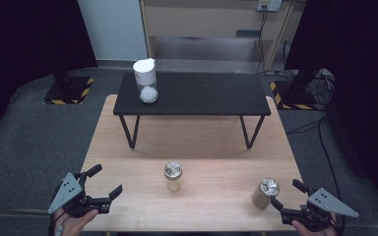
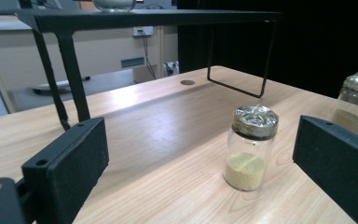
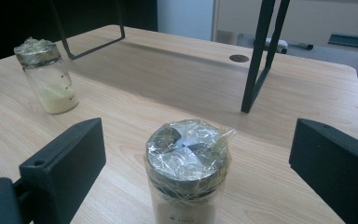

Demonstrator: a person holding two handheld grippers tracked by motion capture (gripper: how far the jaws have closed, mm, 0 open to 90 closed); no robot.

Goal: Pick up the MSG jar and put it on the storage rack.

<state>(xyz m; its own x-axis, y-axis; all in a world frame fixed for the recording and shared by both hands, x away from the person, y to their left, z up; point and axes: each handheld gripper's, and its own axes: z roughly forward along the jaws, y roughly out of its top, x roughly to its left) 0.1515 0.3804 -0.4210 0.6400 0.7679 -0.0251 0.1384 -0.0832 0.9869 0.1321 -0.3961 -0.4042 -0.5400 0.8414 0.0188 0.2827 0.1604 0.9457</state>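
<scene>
Two small glass jars stand upright on the light wooden worktop, both near its front edge. The yellow-powder jar [image 1: 173, 176] stands around the middle of that edge; the beige-powder jar [image 1: 264, 193] stands toward the front right corner. Each is capped with a metal lid wrapped in clear film.

Your right tongs [image 1: 286, 198] are spread wide just beside the beige-powder jar, which in the right gripper view sits between the jaws without touching them. Your left tongs [image 1: 108, 181] are also spread wide, near the front left corner, well apart from the yellow-powder jar.

A low black shelf [image 1: 192, 93] stands across the back of the worktop, carrying a white-lidded jar [image 1: 145, 80] at its left end.

The jars are likely light, rigid, breakable and slippery. Grip the straight glass body below the lid, not the loose film.
</scene>
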